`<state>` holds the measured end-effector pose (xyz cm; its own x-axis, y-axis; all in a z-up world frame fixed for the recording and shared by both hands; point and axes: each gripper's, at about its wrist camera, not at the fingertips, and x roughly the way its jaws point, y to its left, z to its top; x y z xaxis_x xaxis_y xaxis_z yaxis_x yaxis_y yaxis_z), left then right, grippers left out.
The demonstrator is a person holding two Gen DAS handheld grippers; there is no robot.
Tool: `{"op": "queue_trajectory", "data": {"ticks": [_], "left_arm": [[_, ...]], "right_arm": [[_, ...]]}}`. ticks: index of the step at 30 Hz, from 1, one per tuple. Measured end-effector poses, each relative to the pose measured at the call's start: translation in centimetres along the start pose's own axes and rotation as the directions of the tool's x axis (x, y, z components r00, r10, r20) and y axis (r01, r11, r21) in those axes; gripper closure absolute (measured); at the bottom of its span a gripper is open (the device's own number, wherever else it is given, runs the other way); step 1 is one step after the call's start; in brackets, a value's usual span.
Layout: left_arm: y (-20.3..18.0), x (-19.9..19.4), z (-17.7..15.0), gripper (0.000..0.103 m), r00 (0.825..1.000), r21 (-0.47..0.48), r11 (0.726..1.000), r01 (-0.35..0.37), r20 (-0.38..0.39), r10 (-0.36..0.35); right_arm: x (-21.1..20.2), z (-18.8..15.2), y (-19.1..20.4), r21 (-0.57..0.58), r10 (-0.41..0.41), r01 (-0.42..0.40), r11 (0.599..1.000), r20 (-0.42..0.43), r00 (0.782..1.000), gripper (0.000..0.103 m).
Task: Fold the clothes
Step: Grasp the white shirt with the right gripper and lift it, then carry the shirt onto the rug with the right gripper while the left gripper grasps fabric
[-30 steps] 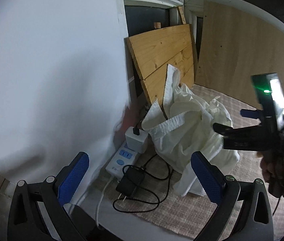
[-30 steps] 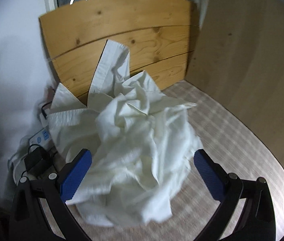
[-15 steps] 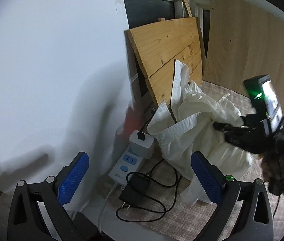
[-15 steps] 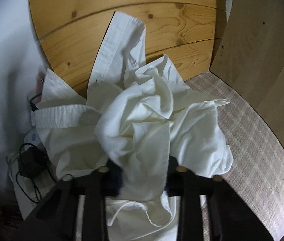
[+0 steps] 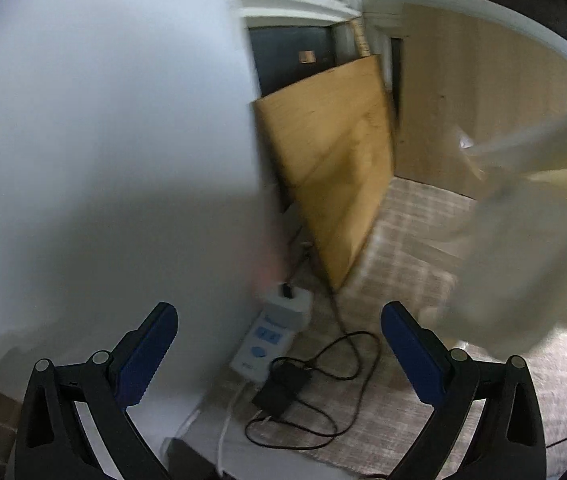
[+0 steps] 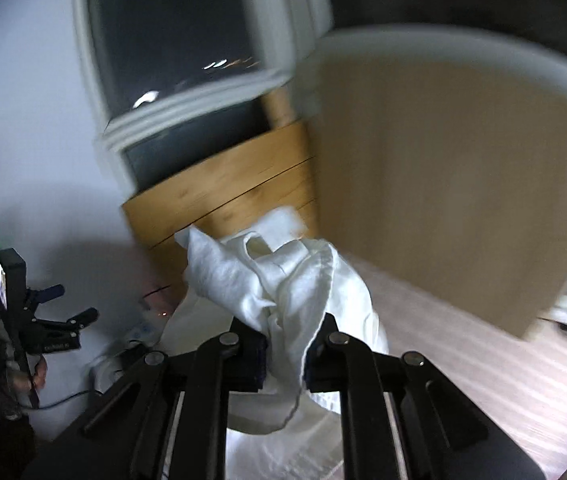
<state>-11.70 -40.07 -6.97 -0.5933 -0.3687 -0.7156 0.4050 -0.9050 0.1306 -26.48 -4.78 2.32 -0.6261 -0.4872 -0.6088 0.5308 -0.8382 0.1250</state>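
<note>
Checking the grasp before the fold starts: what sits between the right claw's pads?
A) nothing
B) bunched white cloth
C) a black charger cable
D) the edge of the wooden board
B: in the right wrist view the right claw is closing with the white garment bunched between its pads.

We see a pine board [image 5: 335, 176] leaning against a dark window [image 6: 171, 36] with white trim, and beside it a paler plywood panel [image 6: 443, 184] standing upright. On the checked woven mat [image 5: 403, 248] near the white wall [image 5: 103, 128] lies a white power strip [image 5: 271, 332], with a black adapter [image 5: 281, 386] and its looped cable [image 5: 343, 356] touching it.
</note>
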Motion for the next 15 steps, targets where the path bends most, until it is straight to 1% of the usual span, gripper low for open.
{"op": "queue_trajectory", "data": {"ticks": [1, 2, 3, 4, 5, 6, 7, 8, 9, 10, 12, 15], "left_arm": [[-0.7, 0.0, 0.1, 0.001, 1.000, 0.018, 1.000, 0.019, 0.001, -0.019], [-1.6, 0.2, 0.1, 0.001, 0.999, 0.039, 0.998, 0.039, -0.003, -0.039], [-2.5, 0.4, 0.1, 0.001, 0.998, 0.062, 0.996, 0.061, -0.008, -0.061], [-3.7, 0.6, 0.1, 0.001, 0.996, 0.087, 0.992, 0.088, -0.016, -0.087], [-5.0, 0.8, 0.0, 0.001, 0.993, 0.114, 0.987, 0.116, -0.026, -0.114], [-6.4, 1.0, -0.2, 0.001, 0.989, 0.141, 0.979, 0.144, -0.037, -0.140], [-7.9, 1.2, -0.2, 0.001, 0.984, 0.172, 0.969, 0.176, -0.051, -0.170], [-9.5, 1.5, -0.3, 0.001, 0.978, 0.201, 0.957, 0.209, -0.068, -0.200], [-11.1, 1.7, -0.5, 0.001, 0.969, 0.226, 0.943, 0.245, -0.089, -0.231], [-12.9, 1.9, -0.7, 0.001, 0.956, 0.254, 0.923, 0.290, -0.115, -0.268], [-16.8, 2.2, -1.5, 0.001, 0.931, 0.307, 0.880, 0.363, -0.161, -0.328], [-22.8, 2.6, -2.8, 0.001, 0.890, 0.379, 0.806, 0.454, -0.230, -0.393]], "right_arm": [[-1.0, -1.0, -1.9, 0.011, -0.088, 0.089, 0.996, -0.035, 0.995, 0.090], [-1.9, -2.1, -3.7, 0.019, -0.175, 0.177, 0.984, -0.072, 0.982, 0.084], [-2.1, -3.4, -5.2, 0.012, -0.266, 0.270, 0.963, -0.131, 0.955, 0.065], [-1.5, -5.1, -6.5, -0.012, -0.358, 0.364, 0.931, -0.208, 0.910, 0.055], [-0.8, -6.8, -7.8, -0.044, -0.445, 0.452, 0.891, -0.281, 0.850, 0.045], [-0.4, -8.6, -8.9, -0.071, -0.502, 0.510, 0.857, -0.333, 0.798, 0.045], [-0.4, -10.3, -9.8, -0.071, -0.513, 0.526, 0.848, -0.363, 0.778, 0.045], [-0.5, -11.8, -10.5, -0.051, -0.502, 0.526, 0.849, -0.388, 0.773, 0.045], [-0.7, -13.2, -11.4, -0.011, -0.483, 0.526, 0.851, -0.410, 0.774, 0.045], [-1.1, -14.3, -12.2, 0.034, -0.462, 0.523, 0.852, -0.421, 0.781, 0.045], [-1.5, -15.8, -13.4, 0.084, -0.431, 0.514, 0.854, -0.438, 0.789, 0.045], [-1.4, -17.5, -15.3, 0.081, -0.438, 0.523, 0.848, -0.447, 0.780, 0.043]]}}
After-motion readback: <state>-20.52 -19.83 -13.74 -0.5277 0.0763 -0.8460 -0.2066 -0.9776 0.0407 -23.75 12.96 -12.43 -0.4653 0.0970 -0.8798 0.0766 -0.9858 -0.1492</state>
